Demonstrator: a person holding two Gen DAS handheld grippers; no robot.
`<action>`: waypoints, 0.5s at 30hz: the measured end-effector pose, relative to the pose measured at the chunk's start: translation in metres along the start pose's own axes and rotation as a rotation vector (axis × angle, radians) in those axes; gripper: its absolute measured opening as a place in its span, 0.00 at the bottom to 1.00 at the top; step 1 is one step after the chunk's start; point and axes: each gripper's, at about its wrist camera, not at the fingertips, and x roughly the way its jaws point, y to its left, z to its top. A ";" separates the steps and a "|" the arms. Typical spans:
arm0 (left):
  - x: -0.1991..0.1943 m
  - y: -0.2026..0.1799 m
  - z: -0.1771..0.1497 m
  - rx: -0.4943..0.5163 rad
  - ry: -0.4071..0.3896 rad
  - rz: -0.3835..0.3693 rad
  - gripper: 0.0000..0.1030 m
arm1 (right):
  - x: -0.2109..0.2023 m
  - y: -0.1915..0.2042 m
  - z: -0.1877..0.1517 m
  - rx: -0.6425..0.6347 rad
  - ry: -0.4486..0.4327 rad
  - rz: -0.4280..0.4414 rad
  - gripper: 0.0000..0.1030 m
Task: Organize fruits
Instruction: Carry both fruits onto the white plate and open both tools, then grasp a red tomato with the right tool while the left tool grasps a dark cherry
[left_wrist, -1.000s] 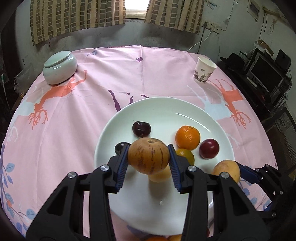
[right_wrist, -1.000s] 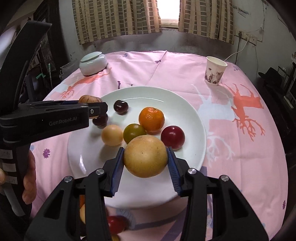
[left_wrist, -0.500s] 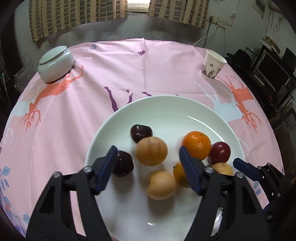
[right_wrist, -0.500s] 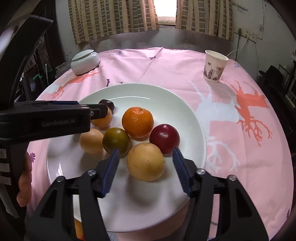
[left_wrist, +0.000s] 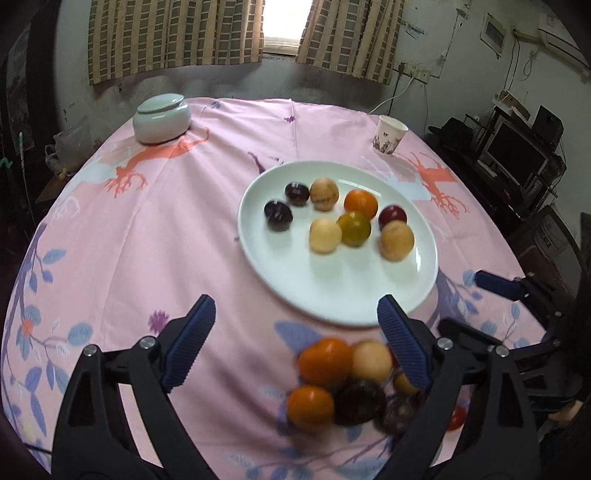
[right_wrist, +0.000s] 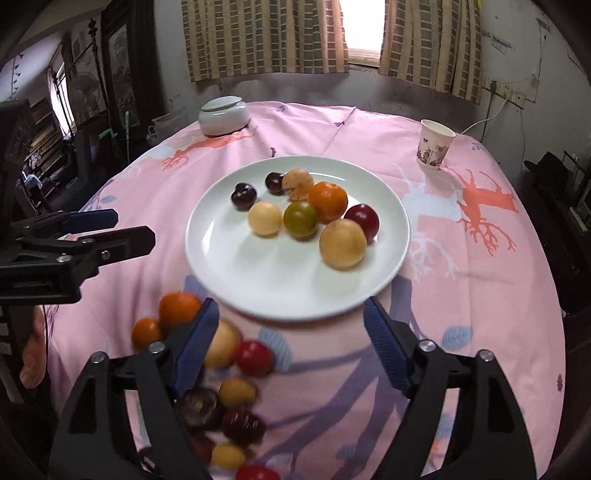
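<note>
A white plate (left_wrist: 417, 302) (right_wrist: 229, 280) on the pink cloth holds several fruits: an orange (left_wrist: 361, 203) (right_wrist: 328, 202), a green-yellow one (right_wrist: 300, 219), a red plum (right_wrist: 362, 220), dark plums (right_wrist: 243, 195) and tan round fruits (right_wrist: 342, 243). A loose pile of fruit (left_wrist: 343, 384) (right_wrist: 218, 369) lies on the cloth in front of the plate. My left gripper (left_wrist: 295, 336) is open and empty above that pile. My right gripper (right_wrist: 290, 339) is open and empty, just in front of the plate's near rim. The left gripper also shows in the right wrist view (right_wrist: 107, 229).
A lidded white ceramic jar (left_wrist: 161, 118) (right_wrist: 223, 115) stands at the far left of the table. A paper cup (left_wrist: 388, 139) (right_wrist: 433, 148) stands at the far right. Shelves with electronics (left_wrist: 517, 155) are off to the right.
Both grippers let go of their fruits on the plate, opened wide, and pulled back toward the near table edge. The loose fruit pile has come into view.
</note>
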 end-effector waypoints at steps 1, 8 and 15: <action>-0.004 0.004 -0.016 -0.003 0.000 0.004 0.88 | -0.011 0.005 -0.013 -0.012 -0.012 -0.003 0.97; -0.023 0.018 -0.101 0.006 0.034 0.020 0.88 | -0.044 0.016 -0.095 0.042 0.054 -0.017 0.98; -0.025 0.012 -0.117 0.029 0.066 0.000 0.88 | -0.026 -0.002 -0.120 0.173 0.079 0.012 0.75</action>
